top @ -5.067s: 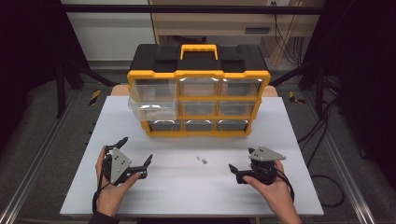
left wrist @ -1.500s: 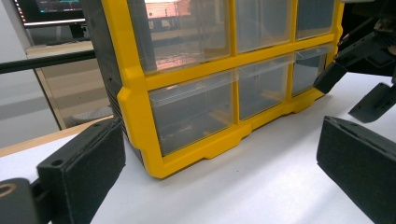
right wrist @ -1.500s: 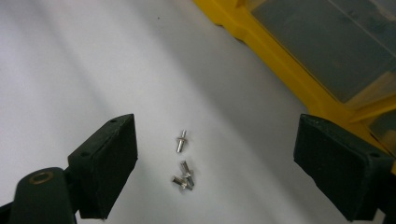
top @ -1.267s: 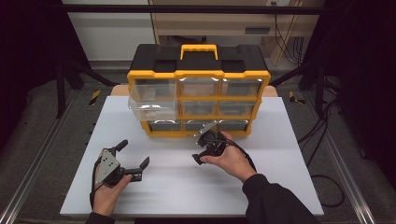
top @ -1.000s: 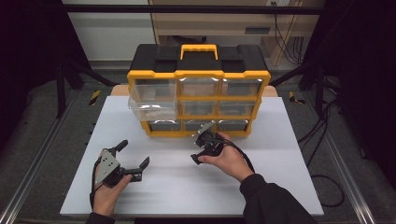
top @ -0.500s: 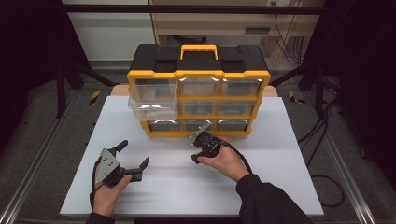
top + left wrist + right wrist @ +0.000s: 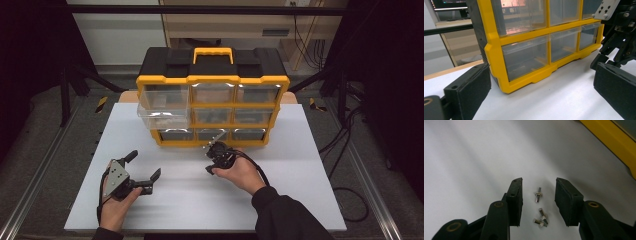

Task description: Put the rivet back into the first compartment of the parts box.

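Here the right hand-held gripper (image 7: 537,195), jaws just closing yet clear of the three small rivets (image 7: 539,195) on the worktop (image 7: 469,157), brackets them in the right gripper view; the high view resolves none.

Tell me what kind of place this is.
Probably a lab recording bench: a white table inside a metal frame, a yellow drawer organizer, cables on the floor, and handheld grippers.

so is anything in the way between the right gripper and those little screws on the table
Nothing visible. The right gripper has been closing its jaws around the screws, which lie loose on the bare white table, pads not yet touching them.
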Demonstrator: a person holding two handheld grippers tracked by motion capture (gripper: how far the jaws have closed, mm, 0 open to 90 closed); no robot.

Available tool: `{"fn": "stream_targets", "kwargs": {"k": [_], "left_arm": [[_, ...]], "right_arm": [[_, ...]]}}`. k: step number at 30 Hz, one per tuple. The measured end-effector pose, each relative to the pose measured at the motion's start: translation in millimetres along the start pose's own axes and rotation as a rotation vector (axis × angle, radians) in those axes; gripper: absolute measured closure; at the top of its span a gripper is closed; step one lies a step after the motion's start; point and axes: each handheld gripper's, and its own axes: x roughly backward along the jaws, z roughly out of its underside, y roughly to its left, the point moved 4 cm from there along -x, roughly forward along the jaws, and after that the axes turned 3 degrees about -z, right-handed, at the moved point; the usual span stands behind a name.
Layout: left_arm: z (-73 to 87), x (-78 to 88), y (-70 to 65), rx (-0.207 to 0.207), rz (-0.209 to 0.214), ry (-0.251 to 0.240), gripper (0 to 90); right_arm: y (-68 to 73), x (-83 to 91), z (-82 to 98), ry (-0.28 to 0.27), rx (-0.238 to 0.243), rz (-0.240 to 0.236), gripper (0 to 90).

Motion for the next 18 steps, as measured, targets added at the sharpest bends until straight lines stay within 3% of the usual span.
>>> {"fn": "stream_targets", "kwargs": {"k": [7,8,18], "left_arm": [[0.4,-0.1,0.2,-0.004,0.001,0.005,1.1],[0.3,0.0,0.2,-0.005,0.001,0.004,1.1],[0.5,-0.4,0.1,-0.004,0.004,0.004,1.1]], "right_arm": [[1.1,-2.6,0.2,0.012,-0.029,-0.004,65.5],[0.6,-3.6,0.0,0.012,-0.008,-0.014,66.4],[0.5,-8.4,-0.8,0.028,-0.023,-0.017,74.0]]}}
